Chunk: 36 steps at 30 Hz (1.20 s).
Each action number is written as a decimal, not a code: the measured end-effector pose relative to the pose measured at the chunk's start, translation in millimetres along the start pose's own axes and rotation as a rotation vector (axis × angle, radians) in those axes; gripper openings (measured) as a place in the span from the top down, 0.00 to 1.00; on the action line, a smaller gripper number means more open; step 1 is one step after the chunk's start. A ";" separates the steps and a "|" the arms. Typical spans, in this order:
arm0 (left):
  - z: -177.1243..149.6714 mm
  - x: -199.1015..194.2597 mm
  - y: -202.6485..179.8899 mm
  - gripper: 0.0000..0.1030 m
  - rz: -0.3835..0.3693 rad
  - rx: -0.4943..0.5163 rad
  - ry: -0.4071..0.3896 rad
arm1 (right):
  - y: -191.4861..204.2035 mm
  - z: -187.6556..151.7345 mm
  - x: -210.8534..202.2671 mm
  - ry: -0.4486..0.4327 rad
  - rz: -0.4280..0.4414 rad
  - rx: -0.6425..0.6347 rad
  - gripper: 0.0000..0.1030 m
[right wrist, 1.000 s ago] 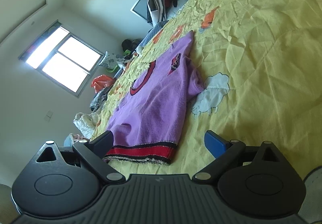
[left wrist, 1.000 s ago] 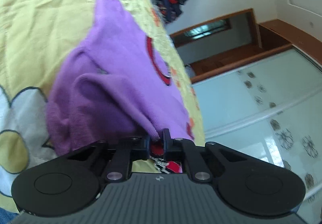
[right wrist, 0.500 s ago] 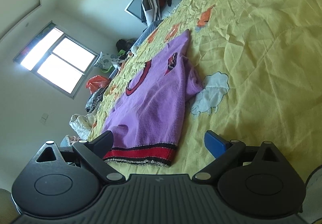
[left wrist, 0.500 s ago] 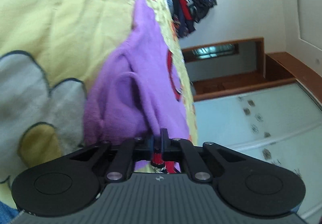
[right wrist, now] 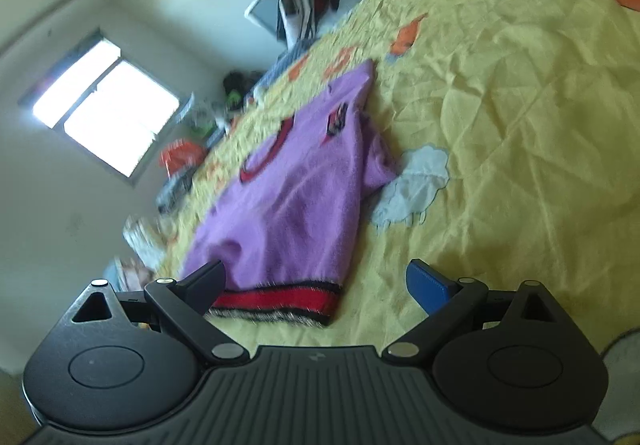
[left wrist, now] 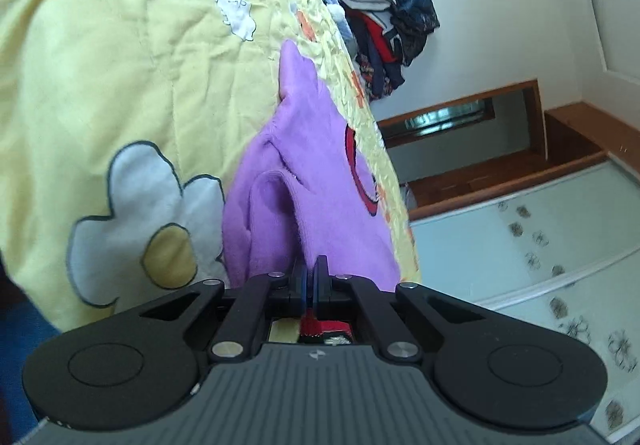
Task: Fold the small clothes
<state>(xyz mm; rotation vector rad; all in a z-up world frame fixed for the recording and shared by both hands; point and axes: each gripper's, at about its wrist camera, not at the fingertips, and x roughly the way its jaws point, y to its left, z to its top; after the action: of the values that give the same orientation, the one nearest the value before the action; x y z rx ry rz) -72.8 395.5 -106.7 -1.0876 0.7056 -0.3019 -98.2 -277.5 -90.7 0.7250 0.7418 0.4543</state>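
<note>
The purple sweater (right wrist: 288, 205) is lying on the yellow bedspread (right wrist: 520, 133). The left hand-held gripper (left wrist: 311, 277) is pinching its fabric near the red hem, bunching up a fold, while the right hand-held gripper (right wrist: 316, 285) is hovering spread wide over the hem.

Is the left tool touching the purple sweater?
Touching. The left wrist view shows the left tool shut on a fold of the purple sweater, fabric pinched between its fingers.
</note>
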 end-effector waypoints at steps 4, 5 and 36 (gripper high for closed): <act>0.4 2.4 -1.1 0.99 -0.003 0.022 0.037 | 19.6 -0.6 25.2 0.055 -0.040 -0.127 0.05; -0.3 3.1 0.1 0.99 -0.003 0.029 0.050 | 21.9 0.1 30.8 0.058 -0.034 -0.136 0.05; -103.4 -97.0 -15.0 0.99 -0.266 -0.012 0.060 | 23.0 -66.3 -94.5 -0.091 0.385 0.256 0.95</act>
<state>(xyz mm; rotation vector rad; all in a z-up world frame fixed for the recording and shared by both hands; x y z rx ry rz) -211.4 369.5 -85.8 -1.1891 0.6164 -0.5600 -212.5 -290.8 -66.1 1.1306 0.5803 0.6773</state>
